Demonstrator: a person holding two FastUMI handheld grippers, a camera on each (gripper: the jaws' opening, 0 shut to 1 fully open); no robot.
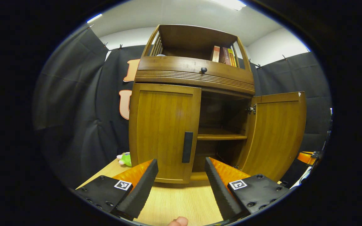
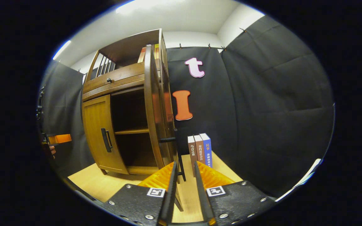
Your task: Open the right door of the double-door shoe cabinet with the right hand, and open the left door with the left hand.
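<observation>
With the right door [image 1: 275,135] already swung wide and the left door [image 1: 163,131] flat shut, what's left looks like the left-hand half of the job.

Shoe cabinet [image 1: 193,73] stands upright on a pale wood tabletop [image 1: 174,204], booth cloth behind and on both sides, white wall and ceiling above. Right compartment is exposed, one shelf [image 1: 220,136] visible inside. In the right gripper view the open right door [image 2: 154,106] is seen edge-on, straight ahead.

Key relation: the left door handle [image 1: 187,147] is a dark vertical bar near the door's inner edge, dead ahead of the left gripper [image 1: 181,177] and slightly above its fingertips, apart from them. Long axis is upright; the jaws open sideways, so they already straddle it crosswise. Left gripper is spread wide, holding nothing. My read: push forward, close on the bar, then swing out on an arc away from the centre, hinges being on the outer side.

Right gripper [image 2: 185,175] sits at the right door's handle [image 2: 179,153], jaws narrowed around the bar; I can't tell if both fingers actually press on it.

Small stuff: three books [image 2: 200,150] standing on the table just beyond that door, a green plush toy [image 1: 125,159] by the cabinet's left foot. Neither looks to be in the left door's swing path.
</observation>
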